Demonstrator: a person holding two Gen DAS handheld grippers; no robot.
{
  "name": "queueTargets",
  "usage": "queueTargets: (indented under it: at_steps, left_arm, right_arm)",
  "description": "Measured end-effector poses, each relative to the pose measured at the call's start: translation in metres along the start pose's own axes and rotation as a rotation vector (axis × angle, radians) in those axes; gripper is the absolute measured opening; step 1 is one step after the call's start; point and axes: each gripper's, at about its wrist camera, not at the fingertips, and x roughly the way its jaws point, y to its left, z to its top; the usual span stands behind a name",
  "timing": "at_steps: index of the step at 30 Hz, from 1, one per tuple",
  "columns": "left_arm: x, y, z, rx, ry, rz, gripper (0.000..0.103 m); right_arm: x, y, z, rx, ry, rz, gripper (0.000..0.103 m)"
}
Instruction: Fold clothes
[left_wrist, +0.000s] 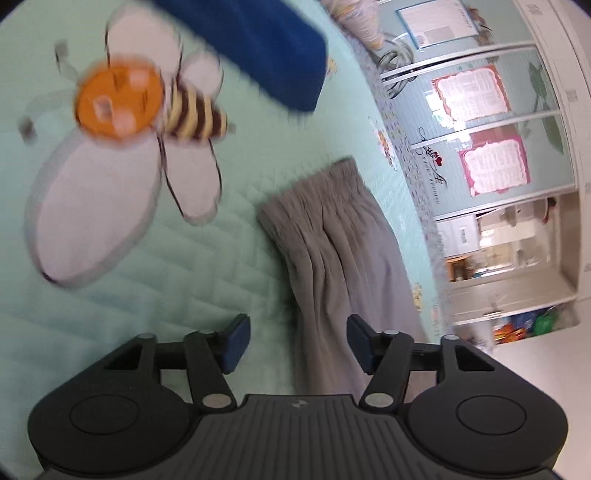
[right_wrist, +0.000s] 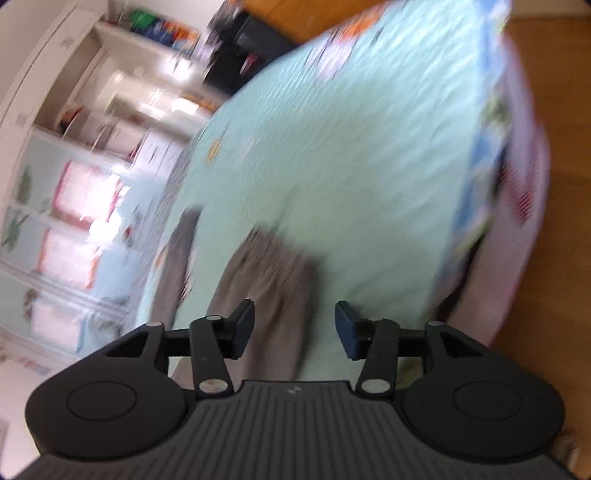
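In the left wrist view the left tongs (left_wrist: 297, 343) hang spread and empty above the grey trousers (left_wrist: 332, 236) lying on the mint quilted bed (left_wrist: 110, 314), while the right wrist view, blurred, shows the right tongs (right_wrist: 294, 330) likewise spread over those trousers (right_wrist: 266, 280).

Soft grey cloth trousers (left_wrist: 332, 236) with gathered waistband, quilted mint bedspread (left_wrist: 147, 295), matt black plastic left gripper (left_wrist: 297, 343)

grey trousers (left_wrist: 332, 236) | gathered waistband, creased | lying flat on mint quilt
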Motion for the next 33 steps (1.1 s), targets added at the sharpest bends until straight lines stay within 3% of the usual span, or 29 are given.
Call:
queueTargets:
  at_steps: [2,6,15,21,24,29,33]
  left_arm:
    - [-0.011,-0.008,0.009,0.031,-0.035,-0.019,0.073]
    - [-0.017,-0.025,0.03,0.04,-0.074,-0.06,0.074]
    - [-0.004,-0.053,0.054,0.133,-0.034,-0.019,0.075]
    - [0.003,-0.053,0.053,0.076,-0.027,-0.01,0.075]
    - [0.0,-0.039,0.036,0.036,-0.018,-0.024,0.077]
    - [0.008,-0.004,0.009,-0.01,0.034,0.032,0.077]
    - [0.013,0.01,0.011,-0.106,0.032,-0.013,0.078]
  right_arm:
    - [-0.007,0.006,0.01,-0.002,-0.048,0.027,0.055]
    - [0.0,0.036,0.015,-0.035,-0.043,0.155,0.062]
    - [0.027,0.082,-0.021,-0.164,0.135,0.321,0.065]
    - [0.029,0.082,-0.031,-0.153,0.182,0.325,0.066]
    - [0.026,0.078,-0.031,-0.151,0.201,0.313,0.066]
    - [0.018,0.045,-0.039,-0.061,0.251,0.275,0.071]
    - [0.015,0.025,-0.044,0.0,0.259,0.232,0.071]
